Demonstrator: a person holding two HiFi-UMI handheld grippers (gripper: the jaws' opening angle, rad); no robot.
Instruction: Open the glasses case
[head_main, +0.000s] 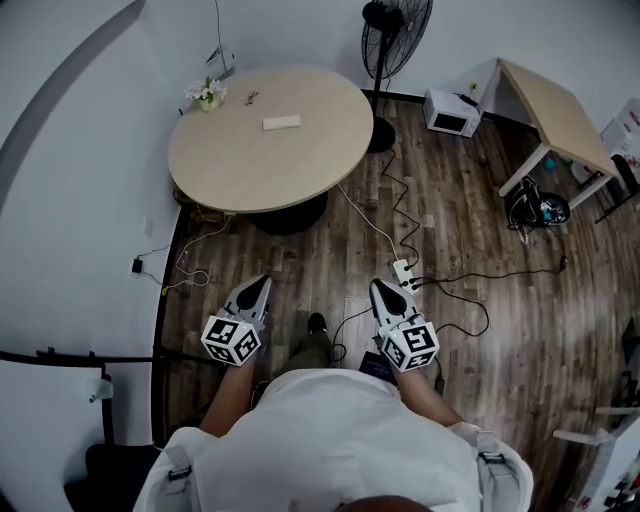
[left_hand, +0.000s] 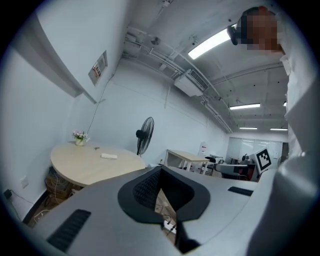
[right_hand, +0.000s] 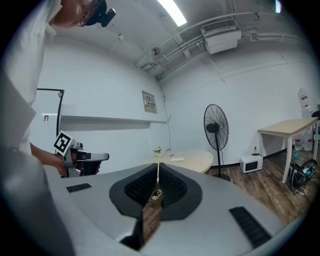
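Left tool and right tool: jaws together, nothing held.
Both tools are over the wood floor, well apart from the round worktop. The case lies flat on that worktop, towards its far side, near the flower pot.

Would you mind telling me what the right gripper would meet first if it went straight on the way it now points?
Nothing stands close ahead of the right gripper; its line runs over the floor to the round table, whose near edge it would probably meet first, though depth is unclear.
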